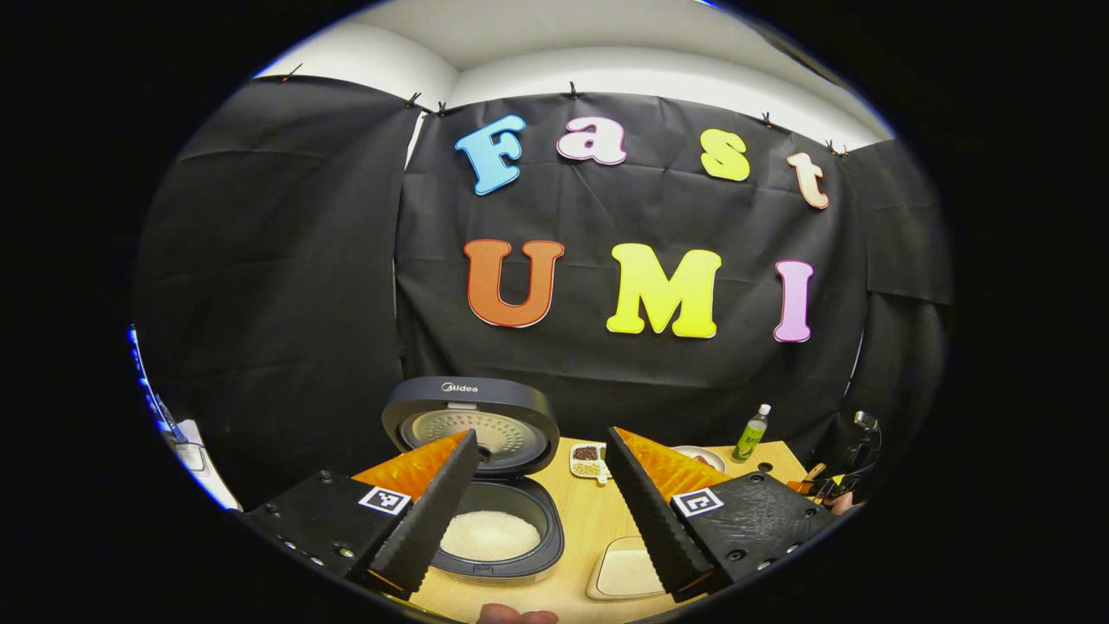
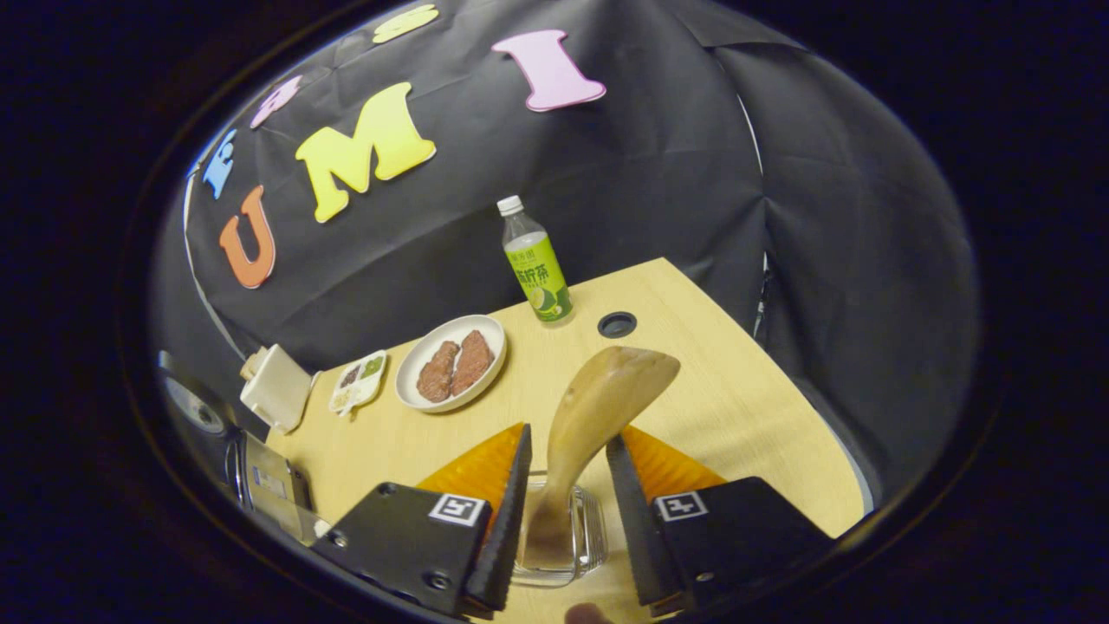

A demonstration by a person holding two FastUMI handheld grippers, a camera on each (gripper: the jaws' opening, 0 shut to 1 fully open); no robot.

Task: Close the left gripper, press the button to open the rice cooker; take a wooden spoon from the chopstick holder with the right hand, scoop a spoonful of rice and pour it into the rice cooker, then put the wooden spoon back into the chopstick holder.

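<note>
Standing in the chopstick holder [image 2: 559,537], wooden spoon [image 2: 598,407] between released right claw [image 2: 567,511]; left claw [image 1: 541,511] released

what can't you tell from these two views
- Right gripper view: the spoon's handle base in the holder is blurred, between the right gripper's fingers.
- Left gripper view: the dish is partly behind a finger.
- Left gripper view: the tray's contents are too small.

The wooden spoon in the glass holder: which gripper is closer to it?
The right gripper. Its open fingers stand on either side of the wooden spoon, which sits in the chopstick holder. The left gripper is open over by the rice cooker.
</note>
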